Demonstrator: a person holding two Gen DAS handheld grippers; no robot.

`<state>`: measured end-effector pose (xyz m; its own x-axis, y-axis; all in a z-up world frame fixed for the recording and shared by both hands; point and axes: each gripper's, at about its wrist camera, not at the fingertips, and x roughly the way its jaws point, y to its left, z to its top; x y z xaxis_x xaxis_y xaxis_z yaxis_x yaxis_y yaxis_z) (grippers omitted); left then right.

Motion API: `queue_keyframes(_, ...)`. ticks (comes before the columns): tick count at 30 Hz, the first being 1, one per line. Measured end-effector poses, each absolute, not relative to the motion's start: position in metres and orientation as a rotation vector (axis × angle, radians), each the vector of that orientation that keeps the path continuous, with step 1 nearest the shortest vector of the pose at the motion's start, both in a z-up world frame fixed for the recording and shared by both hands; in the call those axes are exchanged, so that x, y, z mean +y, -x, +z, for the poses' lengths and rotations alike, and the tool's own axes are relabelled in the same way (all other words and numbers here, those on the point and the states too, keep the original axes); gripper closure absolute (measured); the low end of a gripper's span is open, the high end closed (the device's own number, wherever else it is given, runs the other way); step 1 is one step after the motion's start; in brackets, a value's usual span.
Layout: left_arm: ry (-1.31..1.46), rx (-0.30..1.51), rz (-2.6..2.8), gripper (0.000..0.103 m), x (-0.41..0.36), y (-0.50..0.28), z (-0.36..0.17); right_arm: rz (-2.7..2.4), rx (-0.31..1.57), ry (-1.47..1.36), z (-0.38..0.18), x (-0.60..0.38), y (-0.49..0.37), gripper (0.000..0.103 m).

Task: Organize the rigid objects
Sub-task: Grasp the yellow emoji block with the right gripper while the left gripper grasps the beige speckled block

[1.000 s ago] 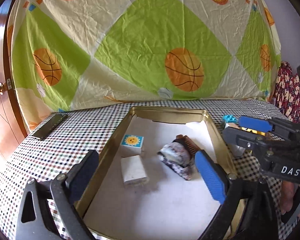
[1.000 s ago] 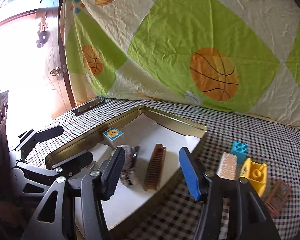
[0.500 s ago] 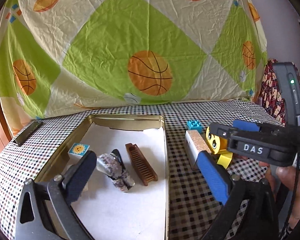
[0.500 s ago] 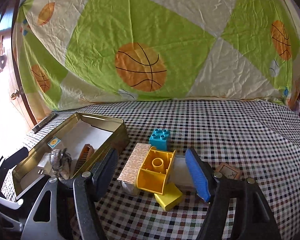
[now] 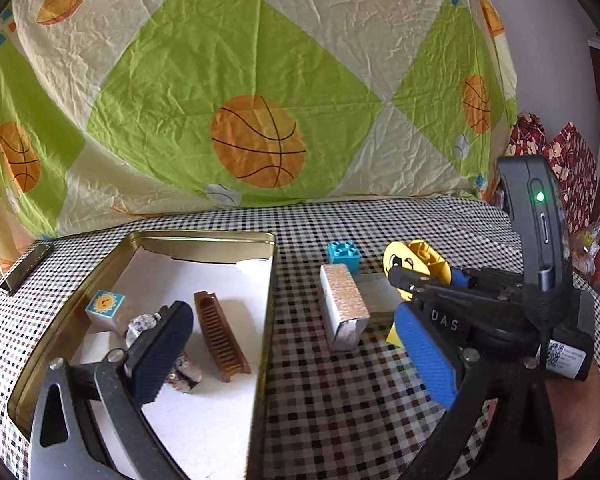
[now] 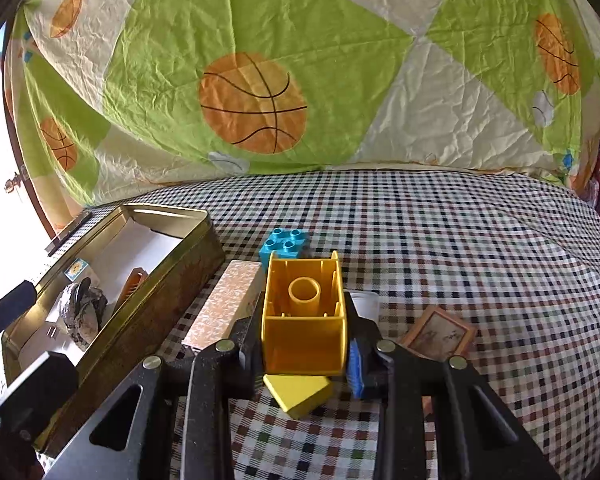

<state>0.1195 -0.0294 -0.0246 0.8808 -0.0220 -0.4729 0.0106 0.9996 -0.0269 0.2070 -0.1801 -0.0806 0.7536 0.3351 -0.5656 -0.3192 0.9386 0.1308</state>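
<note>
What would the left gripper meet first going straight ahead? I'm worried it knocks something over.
Probably the pale speckled rectangular block lying on the checked cloth just right of the gold metal tin. It sits between the left gripper's open fingers, though depth is hard to judge.

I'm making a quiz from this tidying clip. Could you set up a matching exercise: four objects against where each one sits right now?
Things:
1. yellow block
2. brown comb
3. blue brick
4. small picture frame

Places:
A. inside the gold tin
B. between the right tongs
C. on the cloth, behind the yellow block
D. on the cloth, right of the right tongs

Pairs: 1-B, 2-A, 3-C, 4-D
</note>
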Motion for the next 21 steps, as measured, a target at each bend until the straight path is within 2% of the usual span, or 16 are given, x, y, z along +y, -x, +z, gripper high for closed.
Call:
queue_keyframes(5,-0.009,0.521,-0.041,0.004,-0.05,-0.142,-0.026,0.294,0.608,-0.068,-0.078,-0.204,-0.21,0.069)
queue_keyframes(7,-0.026,0.542,-0.048,0.011,-0.057,-0.153,-0.029,0.274,0.601,-0.081,-0.077,-0.211,-0.211,0.069)
queue_keyframes(9,-0.025,0.573,-0.055,0.023,-0.06,-0.164,-0.034,0.267,0.599,-0.103,-0.077,-0.217,-0.212,0.069)
queue_keyframes(10,-0.019,0.588,-0.069,0.026,-0.063,-0.168,-0.037,0.265,0.595,-0.11,-0.076,-0.22,-0.212,0.069)
queue_keyframes(14,-0.054,0.638,-0.084,0.031,-0.077,-0.185,-0.048,0.256,0.573,-0.117,-0.074,-0.223,-0.209,0.069)
queue_keyframes(18,-0.041,0.701,-0.088,0.048,-0.078,-0.199,-0.059,0.257,0.567,-0.116,-0.074,-0.223,-0.209,0.069)
queue_keyframes(21,-0.018,0.708,-0.08,0.05,-0.074,-0.204,-0.059,0.255,0.561,-0.102,-0.074,-0.221,-0.208,0.069)
